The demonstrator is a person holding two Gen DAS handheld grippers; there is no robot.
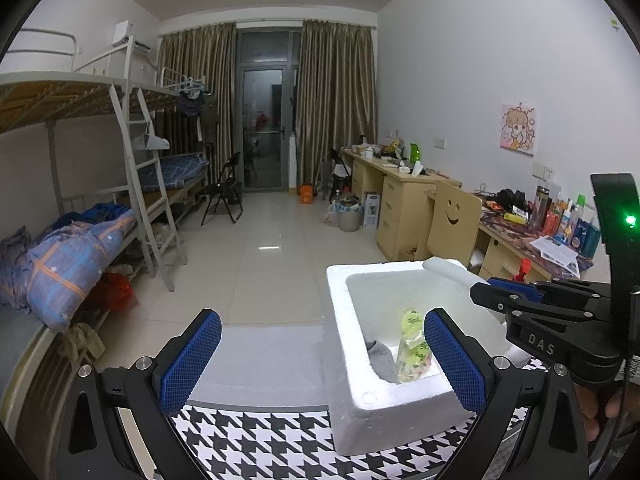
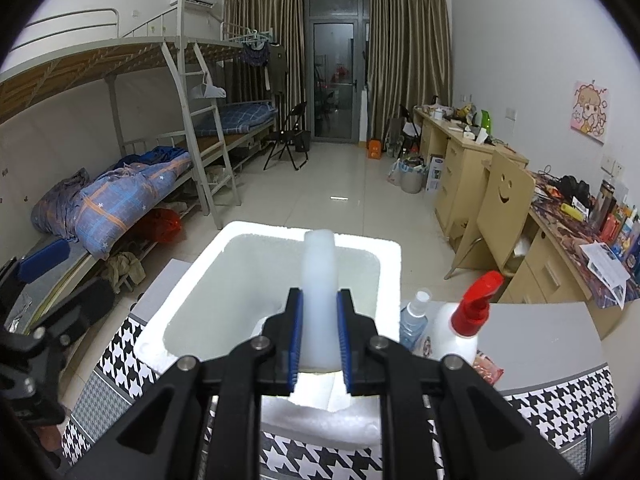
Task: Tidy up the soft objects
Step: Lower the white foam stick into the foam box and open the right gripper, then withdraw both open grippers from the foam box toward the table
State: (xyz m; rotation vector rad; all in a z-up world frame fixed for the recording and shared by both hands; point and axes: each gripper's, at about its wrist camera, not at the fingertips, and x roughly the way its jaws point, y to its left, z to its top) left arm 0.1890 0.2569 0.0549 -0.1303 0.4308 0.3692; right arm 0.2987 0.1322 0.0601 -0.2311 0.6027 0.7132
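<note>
Carrying a white foam roll (image 2: 319, 280) clamped in the right gripper (image 2: 319, 344) over the foam box (image 2: 192, 276), left gripper (image 1: 322, 360) gaping empty at nine o'clock — next, probably lower and release.

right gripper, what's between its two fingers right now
A white foam roll is pinched between the right gripper fingers, poking forward over the white foam box. The right wrist view shows this best.

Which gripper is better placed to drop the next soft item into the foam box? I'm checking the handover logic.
Right. The right gripper is shut on a white foam roll hanging above the white foam box. The left gripper is open and empty beside the box.
</note>
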